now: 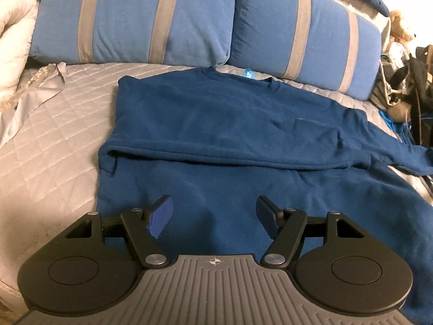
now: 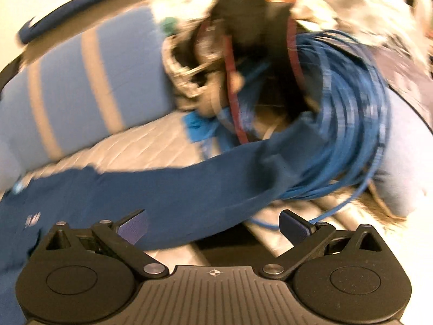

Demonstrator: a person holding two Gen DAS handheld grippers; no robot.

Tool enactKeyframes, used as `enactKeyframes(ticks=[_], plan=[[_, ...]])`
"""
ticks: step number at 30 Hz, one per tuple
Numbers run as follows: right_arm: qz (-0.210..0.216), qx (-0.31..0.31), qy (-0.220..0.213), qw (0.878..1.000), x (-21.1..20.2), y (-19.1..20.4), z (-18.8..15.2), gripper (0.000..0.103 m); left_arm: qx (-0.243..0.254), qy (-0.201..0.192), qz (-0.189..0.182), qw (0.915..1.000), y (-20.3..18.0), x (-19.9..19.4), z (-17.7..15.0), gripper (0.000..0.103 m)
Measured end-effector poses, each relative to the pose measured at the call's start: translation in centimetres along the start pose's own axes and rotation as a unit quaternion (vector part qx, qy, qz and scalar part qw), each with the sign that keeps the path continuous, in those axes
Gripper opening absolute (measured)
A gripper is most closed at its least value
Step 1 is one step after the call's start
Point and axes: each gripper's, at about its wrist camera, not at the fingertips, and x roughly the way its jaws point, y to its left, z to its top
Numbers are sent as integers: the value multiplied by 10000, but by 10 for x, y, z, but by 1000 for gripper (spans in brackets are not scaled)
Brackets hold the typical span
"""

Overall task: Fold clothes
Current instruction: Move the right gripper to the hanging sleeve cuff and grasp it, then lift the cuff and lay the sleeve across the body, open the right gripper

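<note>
A navy sweatshirt [image 1: 222, 124] lies flat on the grey quilted bed [image 1: 59, 135], neck toward the pillows. One sleeve is folded across its chest, and the other sleeve [image 2: 205, 178] stretches out to the right onto a coil of blue cable. My left gripper [image 1: 213, 203] hovers open over the sweatshirt's lower part with nothing between its fingers. In the blurred right wrist view, my right gripper [image 2: 212, 216] stands wide open just above the outstretched sleeve and holds nothing.
Two blue pillows with grey stripes [image 1: 140, 19] line the head of the bed. A coil of blue cable [image 2: 349, 124] and a heap of dark bags and straps [image 2: 243, 27] crowd the bed's right side. Crumpled grey bedding [image 1: 16, 40] lies at far left.
</note>
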Motion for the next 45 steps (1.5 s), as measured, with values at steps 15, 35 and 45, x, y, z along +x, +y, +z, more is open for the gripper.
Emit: enactKeyframes(ticks=[15,35,45], plan=[[193,2152,-224,9761,47,-71,7,60,4,-67,-335,9994,1,1,0,68],[417,1729,-350,9834,46,-56,19,9,-127,-89,-546,9984,7,1,1,68],[1094,1179,-368,9863,34,1,30,8,-170,-144,-638,9977,8,-1,0,68]])
